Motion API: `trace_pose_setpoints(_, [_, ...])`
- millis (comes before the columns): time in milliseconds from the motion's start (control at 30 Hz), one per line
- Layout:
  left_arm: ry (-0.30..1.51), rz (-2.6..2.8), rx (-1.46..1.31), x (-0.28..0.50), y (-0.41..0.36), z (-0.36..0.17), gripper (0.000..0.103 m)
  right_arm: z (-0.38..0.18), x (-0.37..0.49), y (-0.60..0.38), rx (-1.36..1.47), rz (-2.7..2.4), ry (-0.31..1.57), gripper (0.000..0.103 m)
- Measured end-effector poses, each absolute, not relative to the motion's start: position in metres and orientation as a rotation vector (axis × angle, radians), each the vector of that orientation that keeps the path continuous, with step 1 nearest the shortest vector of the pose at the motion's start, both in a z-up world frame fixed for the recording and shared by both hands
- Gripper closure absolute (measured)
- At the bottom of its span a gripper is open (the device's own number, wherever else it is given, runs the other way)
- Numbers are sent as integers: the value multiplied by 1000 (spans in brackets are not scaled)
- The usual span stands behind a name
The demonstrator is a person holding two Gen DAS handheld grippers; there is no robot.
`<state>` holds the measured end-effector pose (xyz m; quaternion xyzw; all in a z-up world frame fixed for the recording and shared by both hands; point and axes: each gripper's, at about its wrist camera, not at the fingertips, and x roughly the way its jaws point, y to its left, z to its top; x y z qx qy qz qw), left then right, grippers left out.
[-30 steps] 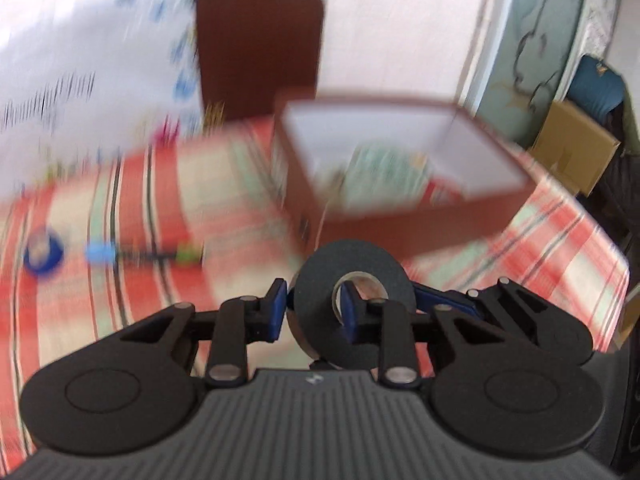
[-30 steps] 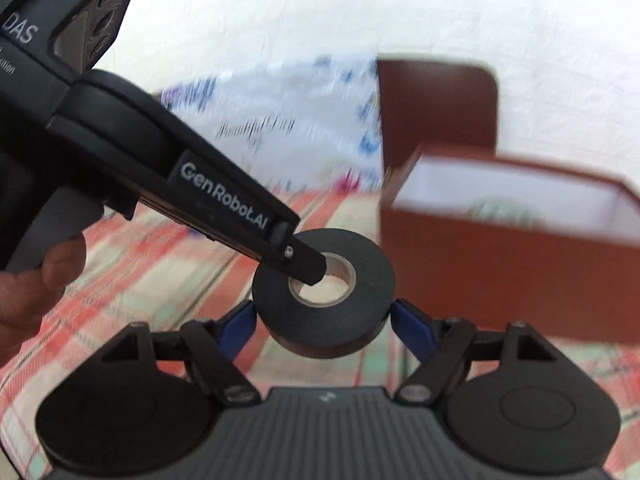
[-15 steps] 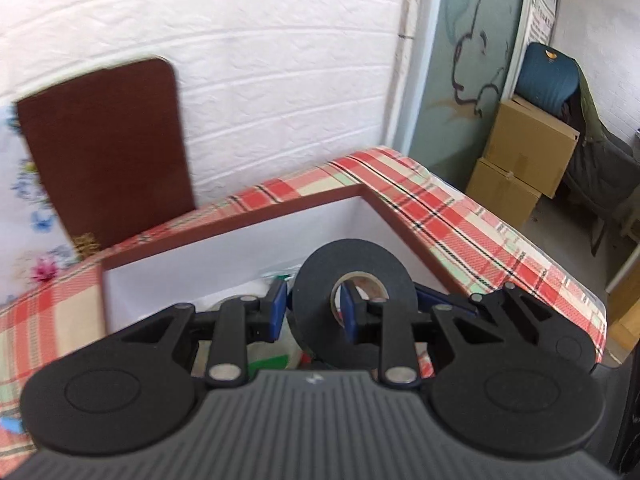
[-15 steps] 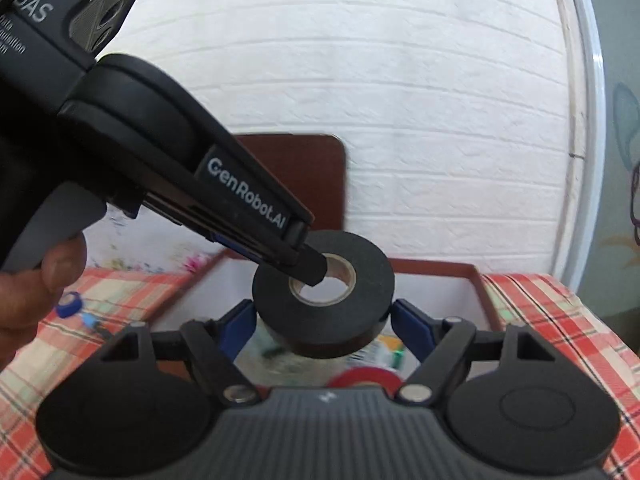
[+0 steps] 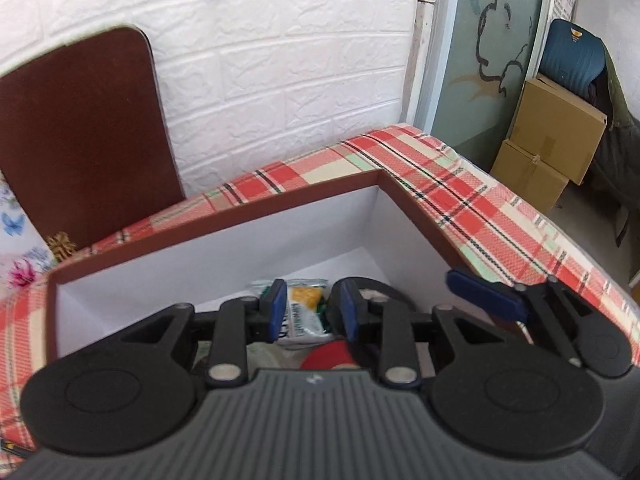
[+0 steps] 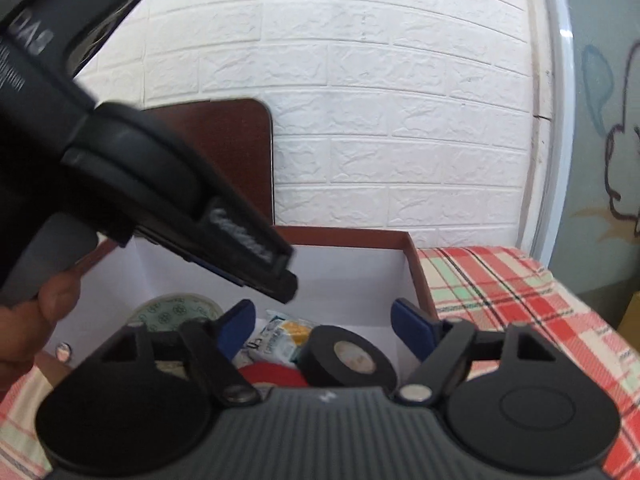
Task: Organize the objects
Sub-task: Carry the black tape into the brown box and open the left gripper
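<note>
Box, brown rim, white inside, sits under both grippers. In it: black tape lying loose just ahead of right gripper, between its fingers but touching neither; red roll to tape's left; snack packet behind; pale patterned disc far left. Packet print too small to read. Right gripper wide apart, holding nothing. Left gripper tilted down into box, fingers narrow w/ a gap, nothing gripped. Its side lettering blurred, "DAS" partly legible.
</note>
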<state>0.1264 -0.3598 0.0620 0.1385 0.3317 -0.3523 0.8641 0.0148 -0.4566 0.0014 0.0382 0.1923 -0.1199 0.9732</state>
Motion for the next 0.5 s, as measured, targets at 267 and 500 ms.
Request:
trace_pose_setpoints(267, [655,-728,313,83,-329,75,66,10,-37,-444,230,-305,306,26])
trace_pose_setpoints(500, [638,-689,315,52,-288,80,64,18,-77,-430,350,-357,277,26])
